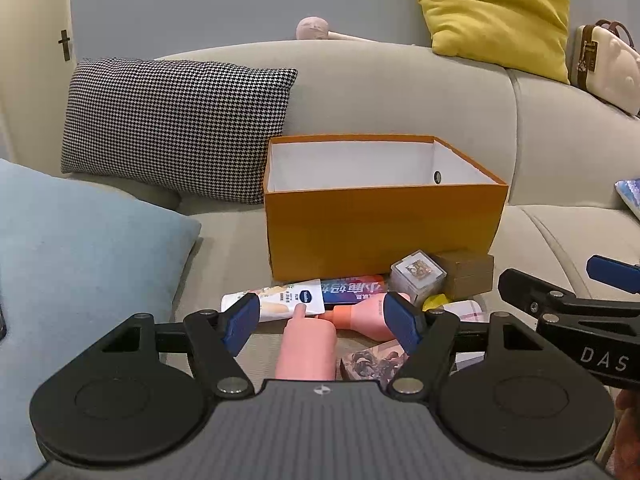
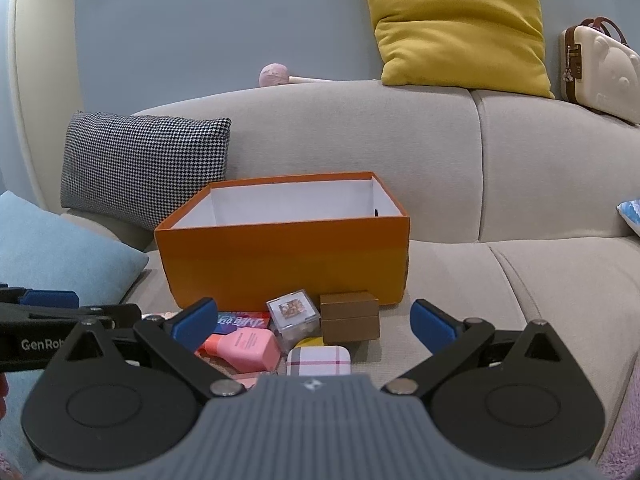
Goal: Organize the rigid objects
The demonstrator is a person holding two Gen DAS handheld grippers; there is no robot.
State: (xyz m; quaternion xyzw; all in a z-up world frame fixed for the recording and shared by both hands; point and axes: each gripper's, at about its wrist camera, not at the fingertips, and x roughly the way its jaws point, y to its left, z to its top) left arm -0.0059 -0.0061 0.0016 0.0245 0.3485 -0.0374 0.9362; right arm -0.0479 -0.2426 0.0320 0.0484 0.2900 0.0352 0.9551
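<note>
An open orange box [image 1: 380, 232] with a white inside stands on the sofa seat; it also shows in the right wrist view [image 2: 284, 256]. In front of it lies a small pile: a white tube [image 1: 276, 300], a pink bottle [image 1: 308, 344], a second pink bottle [image 2: 244, 346], a clear cube [image 2: 294, 318], a brown box [image 2: 350, 316] and a plaid case [image 2: 318, 360]. My left gripper [image 1: 320, 322] is open, its fingers either side of the pink bottle's top. My right gripper [image 2: 314, 320] is open and empty above the pile.
A houndstooth cushion [image 1: 176, 124] leans behind the box at left. A light blue cushion [image 1: 72, 264] lies at near left. A yellow cushion [image 2: 456, 20] and a cream case [image 2: 596, 68] sit on the sofa back. Bare seat lies right of the box [image 2: 520, 280].
</note>
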